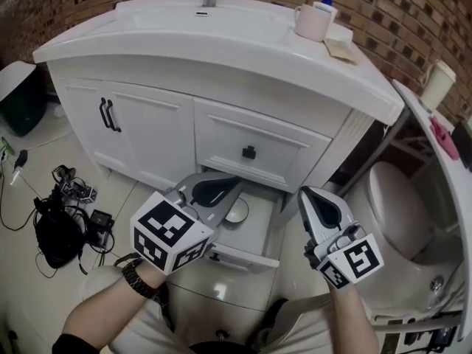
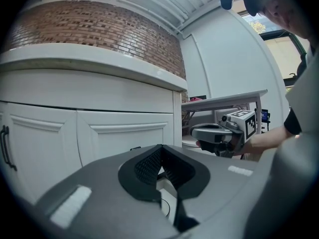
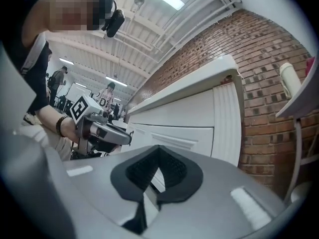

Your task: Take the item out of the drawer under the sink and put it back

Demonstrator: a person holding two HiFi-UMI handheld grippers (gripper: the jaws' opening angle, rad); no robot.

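Observation:
The lower drawer (image 1: 258, 231) of the white vanity under the sink stands pulled out. Inside it lies a round pale item (image 1: 238, 212), partly hidden by my left gripper (image 1: 237, 181). That gripper hovers over the open drawer, its jaws shut and empty; in its own view the left gripper (image 2: 160, 147) faces the cabinet front. My right gripper (image 1: 303, 191) hangs just right of the drawer, beside the vanity's corner, with its jaws closed on nothing. The right gripper (image 3: 158, 147) in its own view points along the vanity, where the left gripper (image 3: 128, 138) also shows.
Above the open drawer is a closed drawer with a black knob (image 1: 249, 152). Cabinet doors with black handles (image 1: 109, 115) are at left. A toilet (image 1: 402, 198) stands close on the right. Cables and gear (image 1: 63, 216) lie on the floor at left. A cup (image 1: 313, 22) sits on the sink top.

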